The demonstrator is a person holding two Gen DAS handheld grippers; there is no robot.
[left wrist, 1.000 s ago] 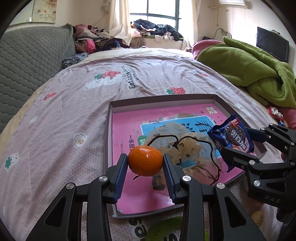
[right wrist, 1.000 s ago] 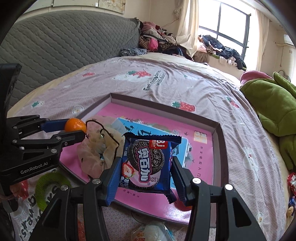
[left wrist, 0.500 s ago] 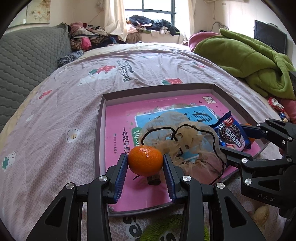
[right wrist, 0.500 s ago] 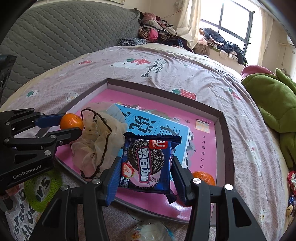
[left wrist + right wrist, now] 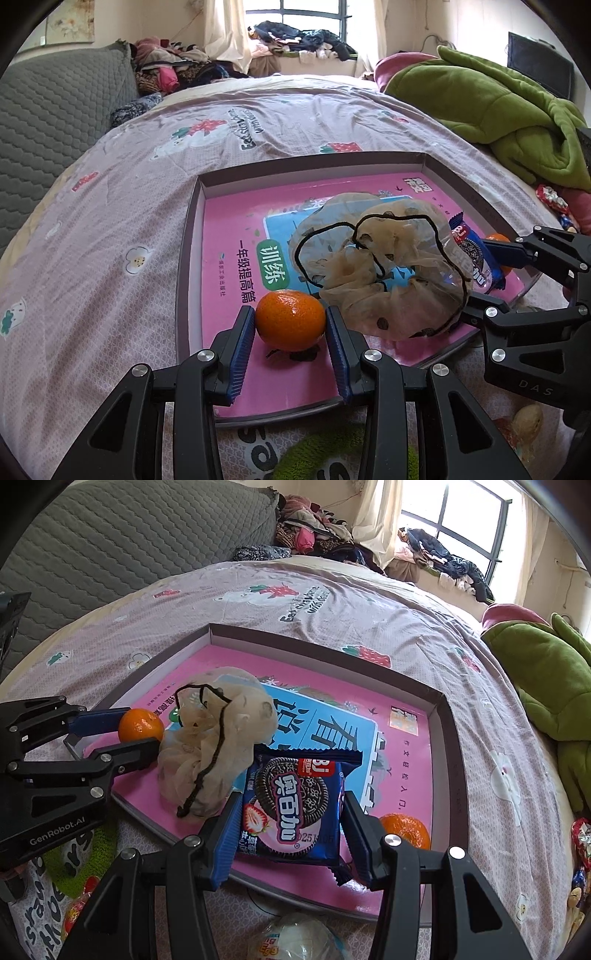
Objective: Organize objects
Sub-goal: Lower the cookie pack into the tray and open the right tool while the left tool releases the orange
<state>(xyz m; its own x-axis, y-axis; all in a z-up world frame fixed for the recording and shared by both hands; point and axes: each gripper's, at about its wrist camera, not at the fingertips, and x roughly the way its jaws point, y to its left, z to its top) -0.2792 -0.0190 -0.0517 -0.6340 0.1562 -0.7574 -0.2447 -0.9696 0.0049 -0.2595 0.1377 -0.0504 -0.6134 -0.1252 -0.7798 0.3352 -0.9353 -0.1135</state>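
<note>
A shallow box (image 5: 192,229) (image 5: 454,760) with a pink printed bottom lies on the bed. My left gripper (image 5: 290,328) (image 5: 140,731) is shut on an orange tangerine (image 5: 290,319) (image 5: 141,725), held low over the box's near left corner. My right gripper (image 5: 291,827) (image 5: 491,273) is shut on a blue cookie packet (image 5: 295,808) (image 5: 474,258) over the box's near right part. Between them a beige sheer pouch with a black cord (image 5: 384,273) (image 5: 218,746) lies in the box. A second tangerine (image 5: 406,829) (image 5: 496,240) rests in the box's right corner, partly hidden by the right finger.
A green blanket (image 5: 491,99) (image 5: 554,672) is heaped at the right of the bed. A grey quilted headboard (image 5: 55,110) rises at the left. Small wrapped snacks (image 5: 295,938) and a green ring (image 5: 332,458) lie on the bed in front of the box. Clothes pile by the window.
Both grippers have sunk closer to the box while keeping their grips. The pouch and box look larger, and the second tangerine has come into view.
</note>
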